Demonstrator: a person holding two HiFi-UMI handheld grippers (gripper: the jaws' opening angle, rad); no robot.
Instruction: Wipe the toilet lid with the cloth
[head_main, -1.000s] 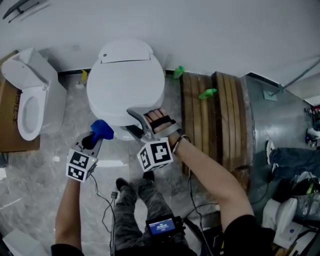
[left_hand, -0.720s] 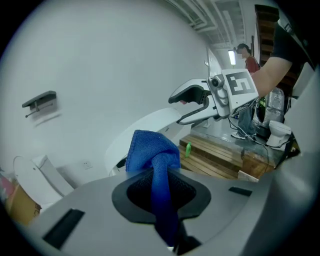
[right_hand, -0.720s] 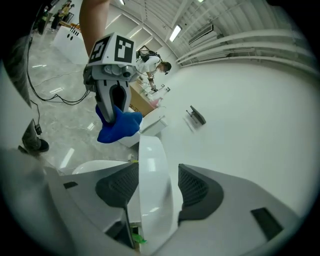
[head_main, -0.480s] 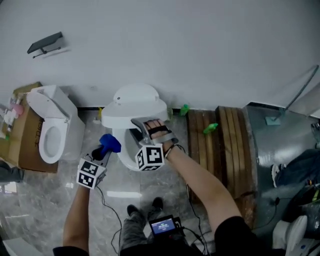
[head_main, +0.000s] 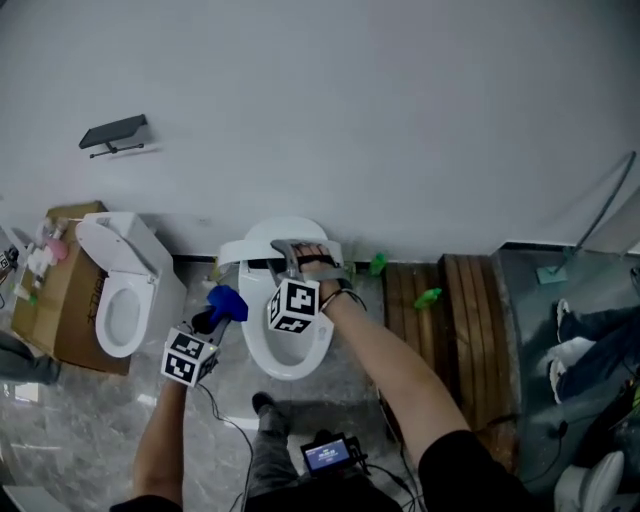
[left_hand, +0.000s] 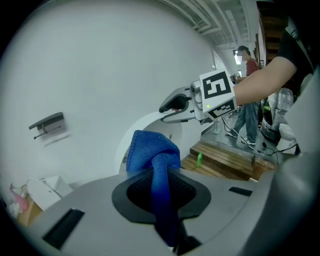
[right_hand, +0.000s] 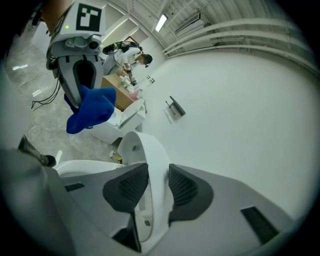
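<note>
The white toilet lid (head_main: 262, 248) stands raised over the open seat (head_main: 292, 352). My right gripper (head_main: 292, 250) is at the lid's top edge. In the right gripper view the lid's rim (right_hand: 155, 160) runs between the two pads, which press on it from both sides. Those jaws have just been closing, with the lid between them. My left gripper (head_main: 212, 318) hangs left of the bowl, shut on a bunched blue cloth (head_main: 228, 300). The cloth (left_hand: 152, 155) sticks up from its jaws, apart from the lid (left_hand: 145, 122).
A second toilet (head_main: 122, 290) with its lid up stands at the left, beside a cardboard box (head_main: 58, 300). Wooden pallets (head_main: 455, 300) lie at the right, with two green bottles (head_main: 428, 297) near them. A dark holder (head_main: 113, 132) hangs on the wall.
The lid has swung from lying flat on the bowl to upright, with the right gripper on its edge. Both grippers have risen, and the left one still carries the cloth.
</note>
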